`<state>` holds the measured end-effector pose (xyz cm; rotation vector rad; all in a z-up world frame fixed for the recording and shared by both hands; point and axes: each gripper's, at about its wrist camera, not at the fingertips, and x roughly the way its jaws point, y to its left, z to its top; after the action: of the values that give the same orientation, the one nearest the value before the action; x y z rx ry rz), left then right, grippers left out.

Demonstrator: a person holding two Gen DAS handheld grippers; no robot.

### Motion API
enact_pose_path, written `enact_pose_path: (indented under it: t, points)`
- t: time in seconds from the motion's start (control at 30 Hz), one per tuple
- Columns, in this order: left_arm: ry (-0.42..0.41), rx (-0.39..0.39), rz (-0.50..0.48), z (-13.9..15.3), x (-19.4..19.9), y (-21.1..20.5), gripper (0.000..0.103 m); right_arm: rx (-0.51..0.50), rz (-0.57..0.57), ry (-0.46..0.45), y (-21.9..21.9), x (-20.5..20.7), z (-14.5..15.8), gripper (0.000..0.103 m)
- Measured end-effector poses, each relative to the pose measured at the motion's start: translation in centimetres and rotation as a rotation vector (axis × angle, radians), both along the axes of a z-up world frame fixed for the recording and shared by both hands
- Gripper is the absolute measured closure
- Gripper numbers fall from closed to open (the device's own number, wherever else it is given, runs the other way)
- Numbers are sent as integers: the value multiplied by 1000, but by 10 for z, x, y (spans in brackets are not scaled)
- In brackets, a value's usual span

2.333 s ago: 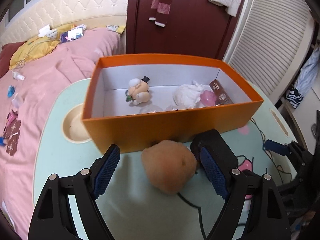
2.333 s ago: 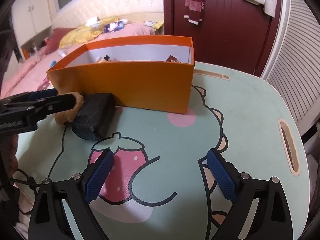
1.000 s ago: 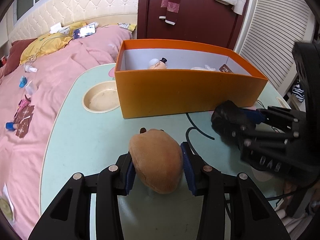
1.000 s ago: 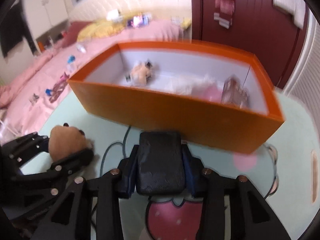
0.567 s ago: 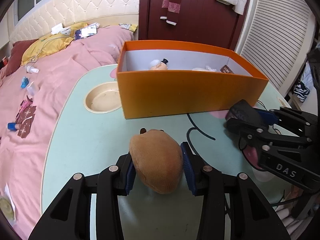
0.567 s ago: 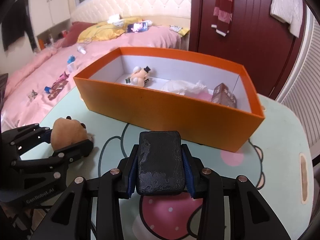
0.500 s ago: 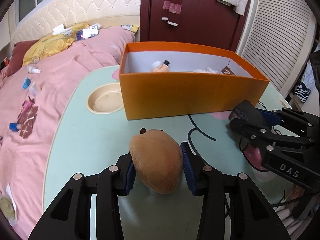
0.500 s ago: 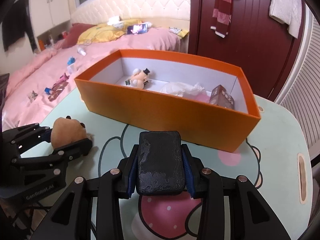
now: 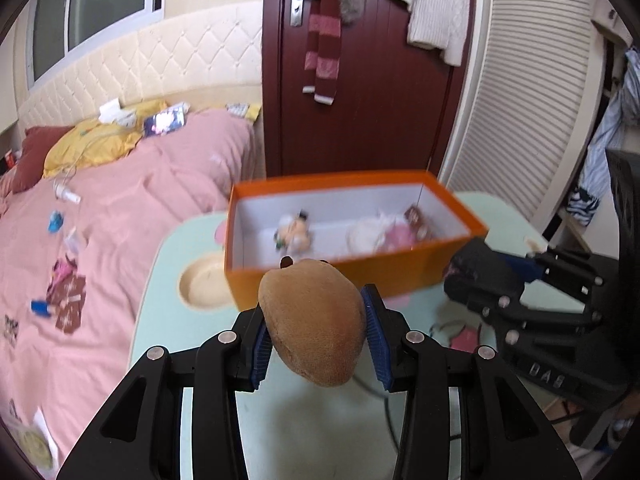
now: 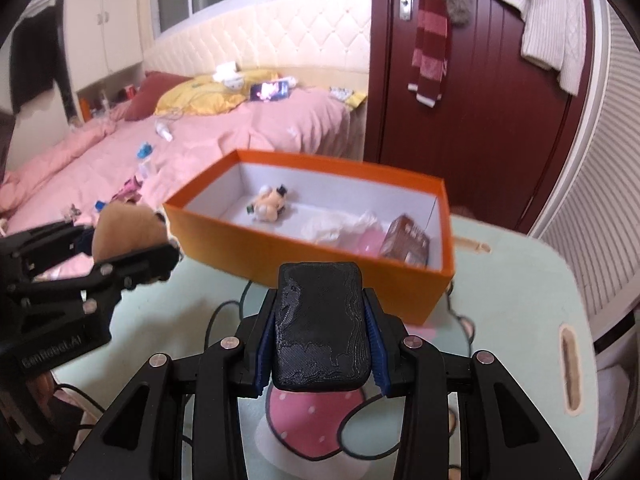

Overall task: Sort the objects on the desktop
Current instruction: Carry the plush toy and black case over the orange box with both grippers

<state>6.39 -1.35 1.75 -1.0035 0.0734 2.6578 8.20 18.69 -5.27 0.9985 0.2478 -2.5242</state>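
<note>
I had both loads up off the surface (image 10: 520,300). The left hand-held gripper (image 9: 316,338) was pinching the brown plush toy (image 9: 314,322) between its blue pads, and the right hand-held gripper (image 10: 320,344) was clamped on the black textured block (image 10: 322,326). The orange box (image 10: 320,268) lay ahead of and below both, its long axis running left to right across my view, open side up, with a small figurine (image 10: 272,204), a white wad and a brown packet (image 10: 406,242) already inside. From the left wrist view the toy sat just above the box's near wall, so I judged that hand nearer to a drop. Both tools pointed forward, tilted down toward the box.
</note>
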Motion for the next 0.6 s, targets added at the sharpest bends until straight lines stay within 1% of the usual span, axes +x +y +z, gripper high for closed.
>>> enact_pose_path:
  t: [0.1, 0.2, 0.4, 0.43, 0.53, 0.6]
  points:
    - [34, -5, -8, 13, -12, 5, 60, -3, 8, 21, 0, -4, 9, 65]
    - [39, -6, -7, 15, -31, 9, 60, -5, 7, 55, 0, -13, 19, 65]
    - [50, -6, -5, 20, -67, 16, 60, -9, -24, 98, -3, -47, 29, 65]
    - [48, -7, -5, 19, -73, 18, 60, -11, -32, 101, -4, -53, 29, 65]
    - [2, -10, -6, 3, -85, 21, 60, -22, -57, 97, -4, -71, 24, 65]
    - [-29, -13, -6, -8, -92, 24, 60, -21, -65, 69, -5, -78, 14, 65]
